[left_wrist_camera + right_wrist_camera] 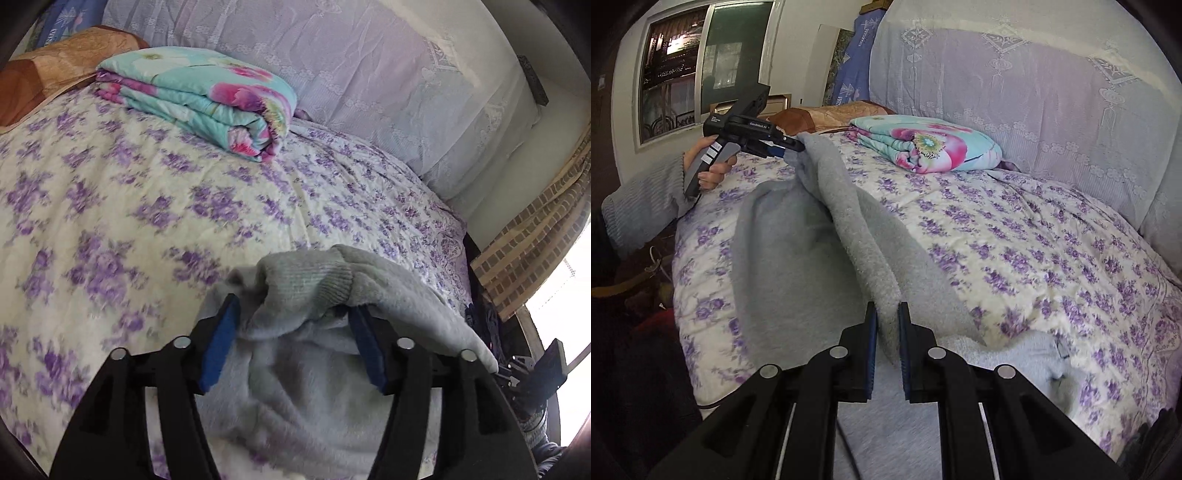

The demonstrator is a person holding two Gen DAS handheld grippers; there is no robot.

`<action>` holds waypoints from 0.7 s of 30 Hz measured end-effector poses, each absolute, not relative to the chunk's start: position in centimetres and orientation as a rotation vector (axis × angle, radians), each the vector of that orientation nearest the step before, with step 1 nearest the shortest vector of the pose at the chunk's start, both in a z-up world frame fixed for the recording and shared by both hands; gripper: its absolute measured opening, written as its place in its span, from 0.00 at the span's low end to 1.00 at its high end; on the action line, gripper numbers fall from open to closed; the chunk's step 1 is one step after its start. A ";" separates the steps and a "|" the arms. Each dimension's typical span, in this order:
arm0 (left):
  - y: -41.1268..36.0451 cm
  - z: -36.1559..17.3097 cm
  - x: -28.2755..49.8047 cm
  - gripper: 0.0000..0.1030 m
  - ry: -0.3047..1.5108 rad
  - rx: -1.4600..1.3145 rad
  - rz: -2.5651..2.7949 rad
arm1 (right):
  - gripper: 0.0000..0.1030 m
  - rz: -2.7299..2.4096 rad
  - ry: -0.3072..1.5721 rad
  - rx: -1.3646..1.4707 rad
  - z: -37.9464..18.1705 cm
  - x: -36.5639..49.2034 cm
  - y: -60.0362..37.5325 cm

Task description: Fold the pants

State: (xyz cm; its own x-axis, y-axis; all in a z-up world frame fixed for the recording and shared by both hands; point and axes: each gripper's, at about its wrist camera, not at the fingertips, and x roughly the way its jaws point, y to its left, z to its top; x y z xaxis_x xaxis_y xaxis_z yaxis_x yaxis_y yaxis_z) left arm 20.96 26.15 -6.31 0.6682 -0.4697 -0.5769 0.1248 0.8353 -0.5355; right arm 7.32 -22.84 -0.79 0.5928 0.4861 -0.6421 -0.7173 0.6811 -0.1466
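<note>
Grey fleece pants (798, 251) lie along the near edge of a bed with a purple-flowered quilt (1034, 251). My left gripper (295, 314) holds a ribbed cuff end (314, 284) of the pants bunched between its blue pads, lifted above the quilt. It also shows in the right wrist view (798, 146), held by a hand at the far end of the pants. My right gripper (886, 314) is shut on a raised fold of the grey fabric (871, 273) at the near end. The pants stretch between both grippers.
A folded turquoise floral blanket (199, 99) and a brown pillow (48, 77) lie at the head of the bed. A lilac lace-covered headboard (1015, 92) runs behind. A window (701, 62) is on the far wall. A brick-pattern curtain (535, 236) hangs beside the bed.
</note>
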 end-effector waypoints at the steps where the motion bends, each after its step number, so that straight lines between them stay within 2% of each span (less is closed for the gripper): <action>1: 26.6 -6.7 20.1 0.64 0.782 -0.502 -0.343 | 0.11 0.722 0.616 -0.399 -1.3 6.7 -23.0; 8: 26.8 -7.3 14.9 0.68 0.812 -0.648 -0.404 | 0.11 0.703 0.641 -0.344 -4.0 3.8 -23.3; 10: 25.7 -7.5 15.0 0.71 0.832 -0.661 -0.409 | 0.11 0.687 0.628 -0.355 -4.3 3.3 -23.0; 17: 25.2 -8.6 18.7 0.70 0.853 -0.781 -0.363 | 0.11 0.652 0.594 -0.396 -4.8 1.7 -22.4; 18: 25.2 -8.6 18.9 0.65 0.852 -0.786 -0.364 | 0.11 0.648 0.590 -0.400 -4.7 1.5 -22.4; 19: 25.1 -8.6 19.0 0.51 0.852 -0.782 -0.368 | 0.11 0.647 0.586 -0.403 -4.6 1.3 -22.3; 20: 24.9 -8.5 18.8 0.44 0.853 -0.769 -0.379 | 0.11 0.646 0.584 -0.402 -4.6 1.0 -22.3; 21: 24.7 -8.6 18.6 0.33 0.854 -0.750 -0.384 | 0.11 0.649 0.586 -0.400 -4.6 0.8 -22.3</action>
